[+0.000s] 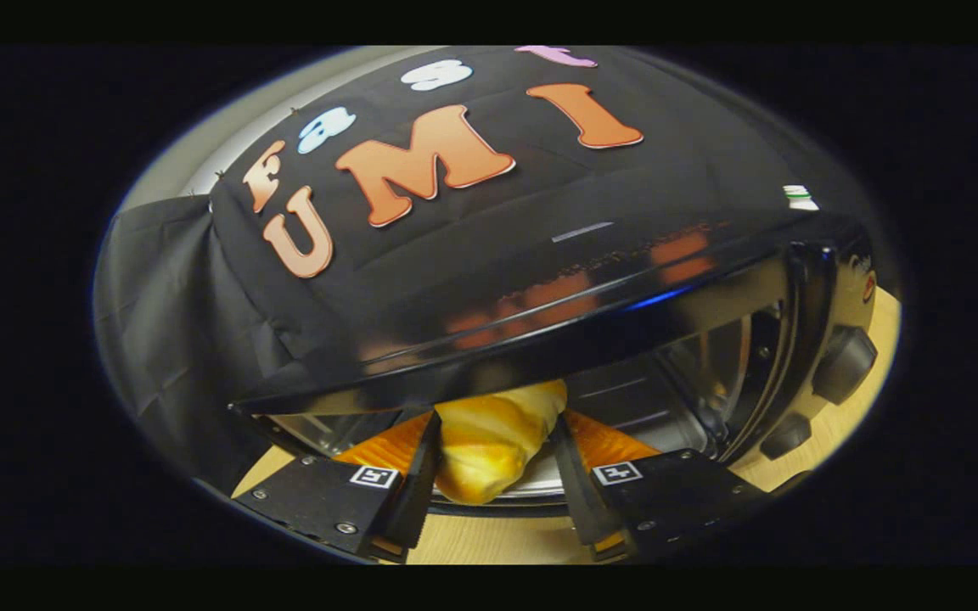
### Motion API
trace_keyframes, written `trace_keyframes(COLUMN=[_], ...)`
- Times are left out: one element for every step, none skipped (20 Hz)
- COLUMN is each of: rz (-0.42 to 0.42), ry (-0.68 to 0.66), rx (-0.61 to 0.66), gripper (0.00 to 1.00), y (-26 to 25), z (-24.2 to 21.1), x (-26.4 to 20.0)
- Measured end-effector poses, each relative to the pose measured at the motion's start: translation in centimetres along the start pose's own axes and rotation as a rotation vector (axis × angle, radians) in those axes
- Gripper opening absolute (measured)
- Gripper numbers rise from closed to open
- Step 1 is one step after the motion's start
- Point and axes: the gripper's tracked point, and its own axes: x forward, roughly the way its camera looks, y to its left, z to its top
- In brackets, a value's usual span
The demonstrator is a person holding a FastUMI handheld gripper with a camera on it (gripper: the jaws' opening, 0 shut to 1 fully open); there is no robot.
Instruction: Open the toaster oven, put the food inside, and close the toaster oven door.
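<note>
A golden bread roll (489, 450) sits between my fingers, and my gripper (496, 424) is shut on it, both fingers pressing its sides. The roll's far end reaches into the mouth of the black glossy toaster oven (591, 288), which stands just ahead and looms over the fingers. The oven's shiny metal cavity (693, 373) is exposed behind and to the right of the roll. A pale metal rim (540, 488) of the oven lies under the roll's near end. The door itself is hidden below the fingers.
Two dark knobs (844, 365) (786, 435) sit on the oven's right-hand panel. The oven stands on a light wooden table (497, 543). Black cloth (175, 305) hangs behind and to the left.
</note>
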Motion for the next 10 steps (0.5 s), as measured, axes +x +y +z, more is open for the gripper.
trace_keyframes(rz=[-0.016,-0.033,-0.037,-0.038,-0.049,-0.061,-0.066,-0.068,-0.064,-0.058], ry=[0.006,0.018,0.022,0.015,0.019,0.019,0.019,0.017,0.017,0.009], rx=[-0.020,-0.042,-0.062,-0.081,-0.104,-0.128,-0.156,-0.180,-0.204,-0.228], gripper=[0.68,0.68,0.68,0.68,0.68,0.68,0.70,0.72,0.77,0.81], y=[-0.42,-0.87,-1.10,-1.04,-1.19,-1.37,-1.30,-1.12,-0.83,-0.50], z=[0.06,-0.19,-0.22,0.03,0.12,0.02,0.07,-0.10,-0.19,-0.20], x=[0.40,0.66,0.82,0.99,1.19,1.34,1.33,1.24,1.09,0.74])
